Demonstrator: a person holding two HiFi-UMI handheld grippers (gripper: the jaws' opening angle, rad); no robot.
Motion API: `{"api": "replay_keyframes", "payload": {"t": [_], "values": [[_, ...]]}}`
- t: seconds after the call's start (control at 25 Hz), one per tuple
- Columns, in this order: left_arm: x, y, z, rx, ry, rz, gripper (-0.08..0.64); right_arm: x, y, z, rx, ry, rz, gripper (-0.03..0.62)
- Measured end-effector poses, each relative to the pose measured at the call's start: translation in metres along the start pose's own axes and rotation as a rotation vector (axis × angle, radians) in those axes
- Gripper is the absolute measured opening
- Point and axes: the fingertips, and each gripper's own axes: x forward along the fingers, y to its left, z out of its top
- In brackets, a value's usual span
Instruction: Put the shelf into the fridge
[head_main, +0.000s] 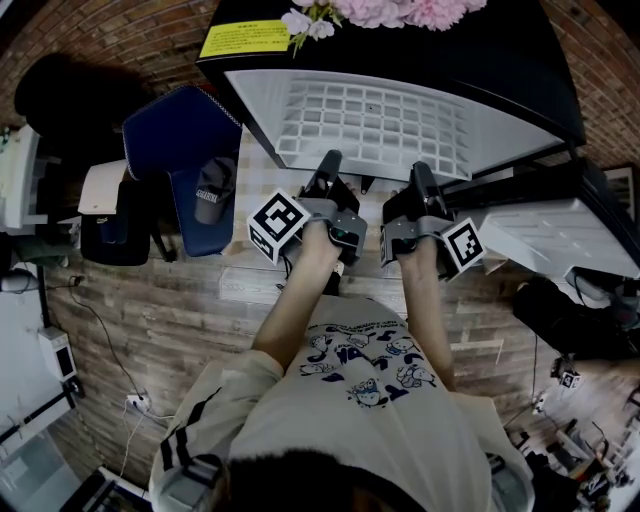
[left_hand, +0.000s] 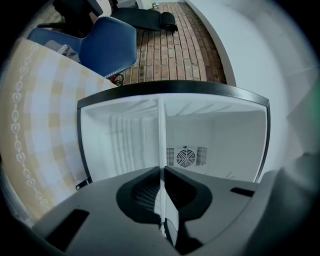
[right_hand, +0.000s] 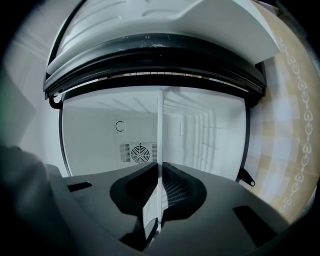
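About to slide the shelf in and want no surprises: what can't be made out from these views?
Head view: fridge interior, hidden behind the shelf and the black casing.
Both gripper views: shelf's face and far edge, seen only edge-on as a thin line in the left claw and right claw.
Side-wall ribs: faint, blurred; which one the shelf lines up with is unclear.

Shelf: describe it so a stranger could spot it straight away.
Find the black fridge with pink flowers on top. Jutting from its open front is the shelf, a flat white panel. Unlike the white door on the right, it carries a grid of squares, and the left gripper and right gripper clamp its near edge.
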Motion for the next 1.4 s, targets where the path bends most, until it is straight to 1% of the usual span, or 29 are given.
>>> {"api": "replay_keyframes", "payload": {"t": [0.56,0.76,1.08,1.4], "values": [[0.014,-0.002,0.005,0.003,0.001,-0.001,0.037,0.014,0.002,0.004,-0.003,-0.007,0.011,0.049],[0.01,-0.005,0.004,0.005,0.004,-0.01,0.035,0.01,0.005,0.003,-0.01,-0.008,0.014,0.049],[0.031,-0.001,0.011,0.002,0.011,-0.004,0.035,0.032,0.0,0.009,-0.011,-0.013,0.006,0.049],[0.037,-0.002,0.014,0.006,0.009,-0.007,0.035,0.038,0.001,0.01,-0.009,-0.014,0.012,0.049]]}}
